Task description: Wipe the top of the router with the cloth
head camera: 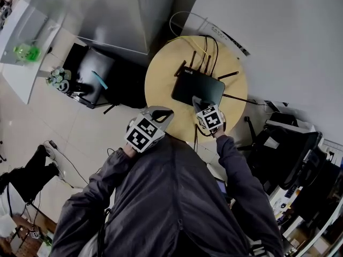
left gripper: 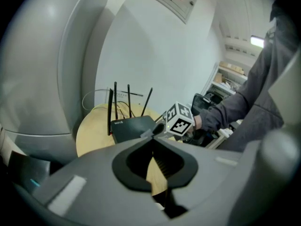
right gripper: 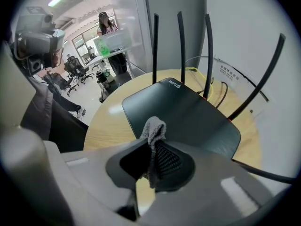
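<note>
Right gripper [right gripper: 153, 147], fingers [right gripper: 167, 160] pinched shut on the cloth [right gripper: 154, 127], hovers at the near edge of the router [right gripper: 188, 114] on the round bench [head camera: 161, 74]. Left gripper [left gripper: 153, 145] hangs closed, empty, near left. Best: press the cloth flat, sweep far toward the antennas [right gripper: 181, 46].

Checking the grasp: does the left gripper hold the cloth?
No, the cloth is pinched in the right gripper; the left gripper holds nothing.

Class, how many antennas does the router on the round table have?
5. Along the router's back edge stand three antennas; a fourth leans off its right side; a fifth lies low near its right front. More may be hidden.
</note>
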A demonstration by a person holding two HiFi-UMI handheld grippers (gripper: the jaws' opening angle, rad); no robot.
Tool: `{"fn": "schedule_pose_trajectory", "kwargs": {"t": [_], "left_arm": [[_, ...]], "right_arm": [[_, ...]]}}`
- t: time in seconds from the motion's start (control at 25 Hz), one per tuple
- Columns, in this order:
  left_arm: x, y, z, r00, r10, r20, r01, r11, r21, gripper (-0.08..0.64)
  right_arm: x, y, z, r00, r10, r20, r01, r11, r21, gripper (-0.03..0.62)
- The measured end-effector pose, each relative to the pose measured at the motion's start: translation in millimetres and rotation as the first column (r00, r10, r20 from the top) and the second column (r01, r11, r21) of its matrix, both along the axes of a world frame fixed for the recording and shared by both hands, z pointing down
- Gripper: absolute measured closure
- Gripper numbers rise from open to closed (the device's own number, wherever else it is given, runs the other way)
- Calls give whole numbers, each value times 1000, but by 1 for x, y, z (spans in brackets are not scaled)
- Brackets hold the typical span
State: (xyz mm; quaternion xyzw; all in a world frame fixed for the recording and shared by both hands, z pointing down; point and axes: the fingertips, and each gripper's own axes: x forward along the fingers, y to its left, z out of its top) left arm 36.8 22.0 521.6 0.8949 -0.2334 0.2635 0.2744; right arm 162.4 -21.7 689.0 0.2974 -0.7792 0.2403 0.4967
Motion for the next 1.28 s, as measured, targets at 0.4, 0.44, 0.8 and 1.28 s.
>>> {"fn": "schedule_pose_trajectory", "kwargs": {"t": [0.4,0.44,0.8,1.28], "left_arm": [[0,-3,-1,999,-37,18,37,999,4,560],[0,-3,-2,999,-46,16,46,999,5,560],[1,3,1,995,-89,45,89,996,-15,560],[1,5,-2,996,-77,48,77,997,-8,560]], "right_arm": [[24,-31,-12,999,11,35,-12,1000,1,569],[32,-41,-13,999,24,25,-24,1000,13,569],[68,-103,-9,996,-1,-94,11,994,108,569],[52,-74,-4,973,-144,-182,168,978,123,569]]}}
